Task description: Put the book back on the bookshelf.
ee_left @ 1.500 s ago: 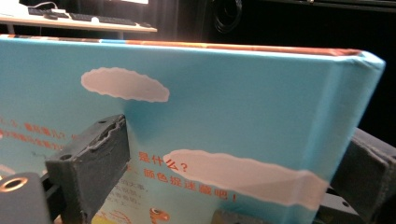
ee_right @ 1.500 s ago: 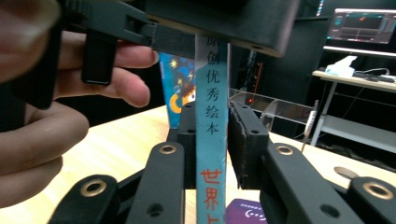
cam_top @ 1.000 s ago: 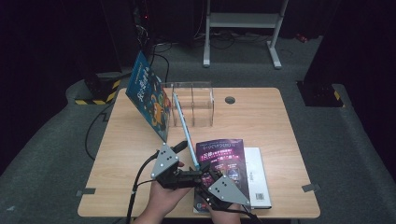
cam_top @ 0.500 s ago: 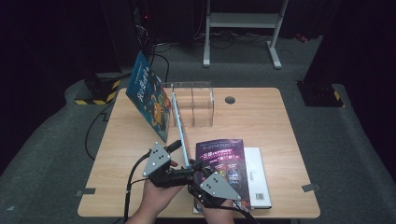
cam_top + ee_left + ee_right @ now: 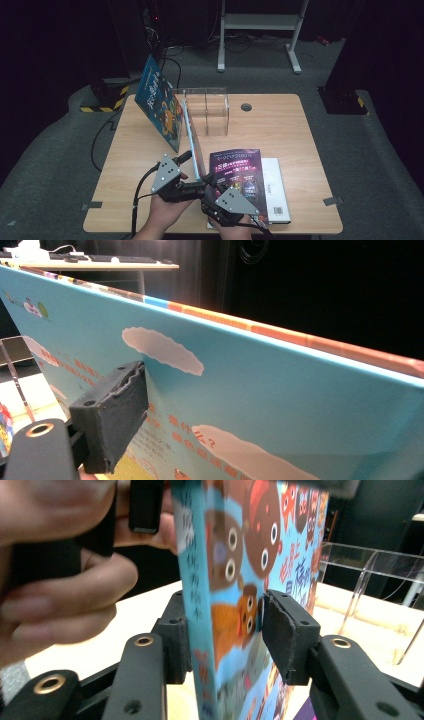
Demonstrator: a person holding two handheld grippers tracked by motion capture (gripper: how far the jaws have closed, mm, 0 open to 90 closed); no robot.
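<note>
— Grippers first: what have they got?
— Left gripper pinches the upright blue picture book, one pad flat on its cover. Right gripper straddles the book's bottom edge; its jaws have just been opening, right pad clear of the cover.
— Where's the book?
— On edge on the table, near the clear rack

Dark room, grey carpet

A wooden table stands on grey carpet; a white metal stand and black-and-yellow hazard tape lie behind.
</note>
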